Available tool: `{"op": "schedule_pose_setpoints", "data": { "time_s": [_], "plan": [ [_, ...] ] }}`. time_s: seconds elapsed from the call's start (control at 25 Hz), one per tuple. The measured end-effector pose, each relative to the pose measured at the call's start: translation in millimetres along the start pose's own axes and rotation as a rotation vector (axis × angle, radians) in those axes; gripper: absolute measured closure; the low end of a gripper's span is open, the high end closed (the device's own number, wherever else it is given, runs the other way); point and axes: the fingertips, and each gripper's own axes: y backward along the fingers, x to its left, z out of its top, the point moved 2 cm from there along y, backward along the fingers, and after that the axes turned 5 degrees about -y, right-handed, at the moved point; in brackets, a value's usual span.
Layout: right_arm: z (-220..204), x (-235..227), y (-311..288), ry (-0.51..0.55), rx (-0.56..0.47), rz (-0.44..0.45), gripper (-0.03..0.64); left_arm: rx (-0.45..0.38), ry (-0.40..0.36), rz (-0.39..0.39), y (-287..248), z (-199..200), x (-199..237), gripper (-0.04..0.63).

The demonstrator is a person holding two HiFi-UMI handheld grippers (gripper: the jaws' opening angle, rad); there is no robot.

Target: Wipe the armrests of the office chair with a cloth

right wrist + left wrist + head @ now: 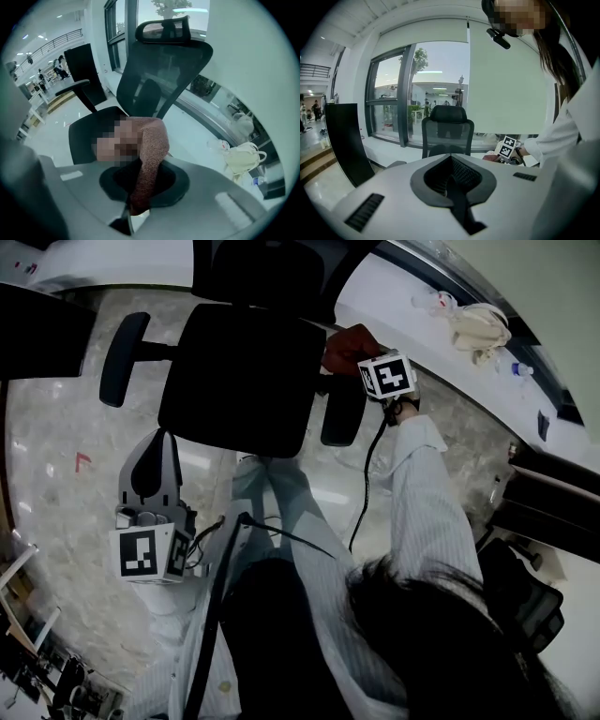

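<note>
Here, right tongs [140, 187] clamped on red cloth [152, 140], at armrest [342, 418], left tongs [451, 182] closed, empty.

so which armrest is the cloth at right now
The armrest on the right of the head view, where the right tool holds the reddish cloth at its far end. The other armrest, at left, is bare.

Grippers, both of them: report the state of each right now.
Left gripper: shut, nothing between its jaws.
Right gripper: shut on the reddish-brown cloth.
</note>
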Motion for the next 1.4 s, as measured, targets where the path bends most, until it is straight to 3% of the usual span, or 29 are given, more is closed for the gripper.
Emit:
{"op": "schedule_pose_setpoints", "data": {
  "time_s": [0.24,0.6,0.8,1.0,1.16,1.4],
  "plan": [
    [-55.5,58.9,43.7,0.148,0.052,0.115,0.584,-0.034,-0.007,-0.046,-0.9,13.3,-18.6,0.592],
    [-139.8,137.6,108.0,0.189,0.014,0.205,0.584,-0.079,-0.033,-0.111,7.9,27.7,-47.1,0.591],
    [-155.5,145.4,113.2,0.107,-0.011,0.215,0.584,-0.092,-0.037,-0.121,14.0,32.3,-56.7,0.592],
    [-123.1,136.6,156.4,-0.053,-0.244,0.233,0.584,-0.139,-0.049,-0.150,30.8,46.4,-67.5,0.592],
    [-77.3,144.1,236.0,-0.071,-0.490,0.236,0.584,-0.210,-0.078,-0.203,44.2,68.9,-82.9,0.592],
    [-32.0,143.6,355.0,-0.152,-0.831,0.249,0.584,-0.310,-0.100,-0.215,65.0,110.9,-92.4,0.592]
  ]
}}
